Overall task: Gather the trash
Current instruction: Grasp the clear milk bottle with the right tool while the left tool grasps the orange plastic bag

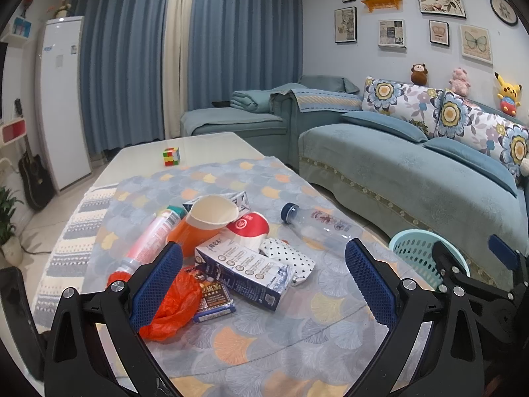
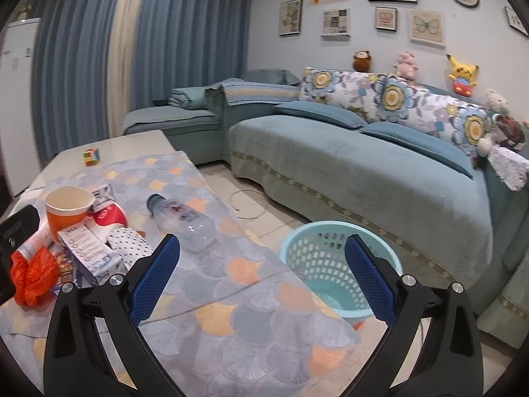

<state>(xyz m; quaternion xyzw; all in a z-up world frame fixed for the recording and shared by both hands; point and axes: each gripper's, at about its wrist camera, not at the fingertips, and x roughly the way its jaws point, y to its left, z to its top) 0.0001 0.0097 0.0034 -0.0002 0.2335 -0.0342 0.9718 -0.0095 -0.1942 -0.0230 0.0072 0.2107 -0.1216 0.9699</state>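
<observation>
Both tools are spread wide and hold nothing. The left tool (image 1: 264,264) faces the trash heaped on the bench: milk carton (image 1: 243,269), paper cup (image 1: 206,220). The right tool (image 2: 263,263) overlooks the empty basket (image 2: 334,248) on the floor beside the bench, positioned to receive drops.

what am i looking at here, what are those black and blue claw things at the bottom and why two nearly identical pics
Those are two handheld grippers, each with a fisheye camera looking along its blue-padded fingers. One picture comes from the left gripper, the other from the right gripper. Both are open and hold nothing. On the patterned tablecloth lies trash: a clear plastic bottle, an orange paper cup, a white and blue carton and an orange plastic bag. A light blue plastic basket stands on the floor beside the table.
</observation>
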